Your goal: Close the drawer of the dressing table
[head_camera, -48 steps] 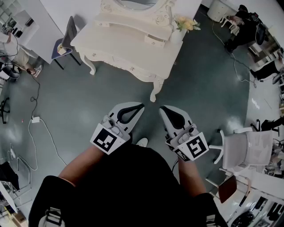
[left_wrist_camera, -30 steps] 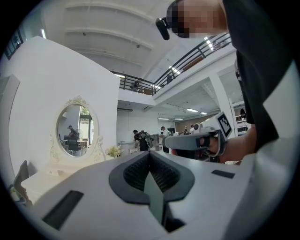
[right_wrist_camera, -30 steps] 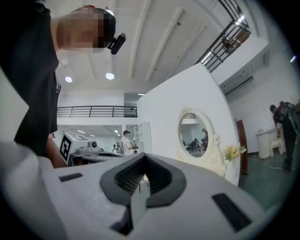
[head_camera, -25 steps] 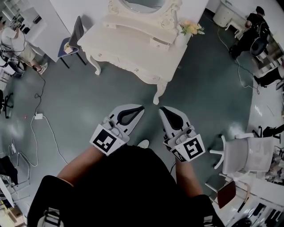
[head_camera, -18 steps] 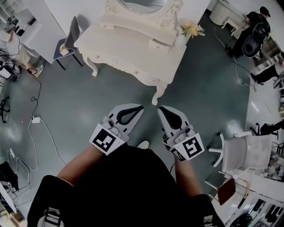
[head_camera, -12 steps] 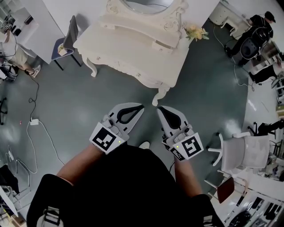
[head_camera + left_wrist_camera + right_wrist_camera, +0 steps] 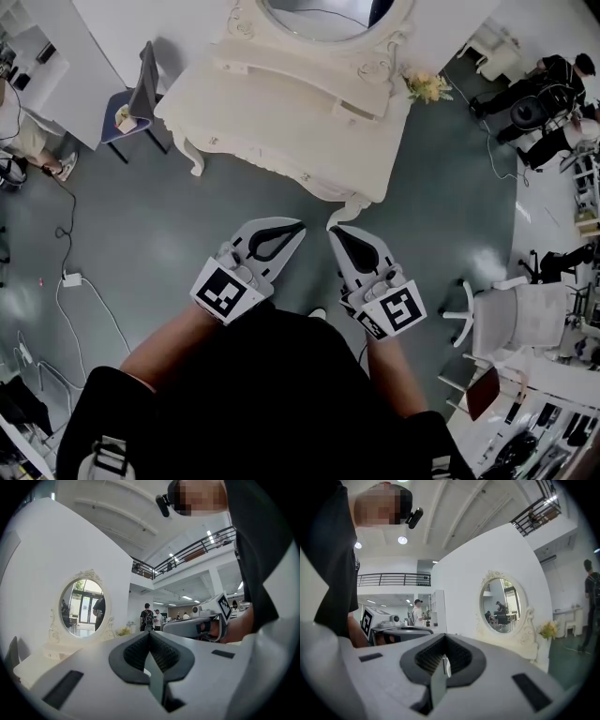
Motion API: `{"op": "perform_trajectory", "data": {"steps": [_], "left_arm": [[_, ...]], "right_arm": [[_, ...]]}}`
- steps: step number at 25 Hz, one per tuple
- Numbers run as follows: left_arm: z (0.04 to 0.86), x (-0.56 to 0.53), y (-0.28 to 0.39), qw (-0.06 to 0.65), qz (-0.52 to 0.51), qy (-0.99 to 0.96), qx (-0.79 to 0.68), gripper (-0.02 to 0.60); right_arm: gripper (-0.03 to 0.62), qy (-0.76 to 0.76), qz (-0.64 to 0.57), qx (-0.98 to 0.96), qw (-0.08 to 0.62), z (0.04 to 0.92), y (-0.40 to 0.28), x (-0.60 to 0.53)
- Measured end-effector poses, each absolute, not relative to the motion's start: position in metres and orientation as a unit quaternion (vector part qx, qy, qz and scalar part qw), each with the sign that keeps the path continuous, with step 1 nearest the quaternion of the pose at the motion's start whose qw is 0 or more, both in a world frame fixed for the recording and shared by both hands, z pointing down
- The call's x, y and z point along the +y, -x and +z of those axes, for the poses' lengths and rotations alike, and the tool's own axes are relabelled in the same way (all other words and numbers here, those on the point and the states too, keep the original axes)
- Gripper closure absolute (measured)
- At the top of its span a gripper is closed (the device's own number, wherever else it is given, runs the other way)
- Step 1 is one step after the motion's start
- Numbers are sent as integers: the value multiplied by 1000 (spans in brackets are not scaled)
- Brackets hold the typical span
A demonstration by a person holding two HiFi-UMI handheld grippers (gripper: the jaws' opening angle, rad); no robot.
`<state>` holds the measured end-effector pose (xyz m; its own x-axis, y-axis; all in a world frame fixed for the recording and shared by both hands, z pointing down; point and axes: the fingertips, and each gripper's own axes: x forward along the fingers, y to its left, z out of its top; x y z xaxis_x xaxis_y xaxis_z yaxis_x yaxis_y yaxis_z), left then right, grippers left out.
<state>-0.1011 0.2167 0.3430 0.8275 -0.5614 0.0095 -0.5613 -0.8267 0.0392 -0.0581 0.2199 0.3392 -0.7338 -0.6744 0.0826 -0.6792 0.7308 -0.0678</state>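
Observation:
The cream dressing table [image 7: 281,112] with its oval mirror [image 7: 323,14] stands ahead at the top of the head view. A small upper drawer [image 7: 359,110] juts out from the shelf under the mirror, near the right end. My left gripper [image 7: 298,225] and right gripper [image 7: 333,230] are held side by side over the floor, just short of the table's front right leg [image 7: 349,204]. Both are shut and hold nothing. The mirror [image 7: 82,603] shows beyond my left gripper [image 7: 150,632]. In the right gripper view the mirror [image 7: 502,606] lies past my right gripper [image 7: 444,637].
A dark chair [image 7: 141,89] stands left of the table and a white swivel chair [image 7: 525,319] at the right. Yellow flowers [image 7: 427,87] sit at the table's right end. A cable and plug [image 7: 70,279] lie on the floor at left. People [image 7: 553,80] stand at the far right.
The dressing table has drawn nearer and lower in the head view as both grippers moved towards it together. Both stayed shut and empty.

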Motion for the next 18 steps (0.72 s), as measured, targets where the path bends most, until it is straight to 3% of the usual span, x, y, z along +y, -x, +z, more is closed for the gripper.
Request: {"op": "perform_trajectory", "data": {"steps": [18], "left_arm": [[353, 161, 183, 43, -10, -962, -269, 588]], "right_arm": [[592, -402, 59, -913, 31, 341, 129, 171]]}}
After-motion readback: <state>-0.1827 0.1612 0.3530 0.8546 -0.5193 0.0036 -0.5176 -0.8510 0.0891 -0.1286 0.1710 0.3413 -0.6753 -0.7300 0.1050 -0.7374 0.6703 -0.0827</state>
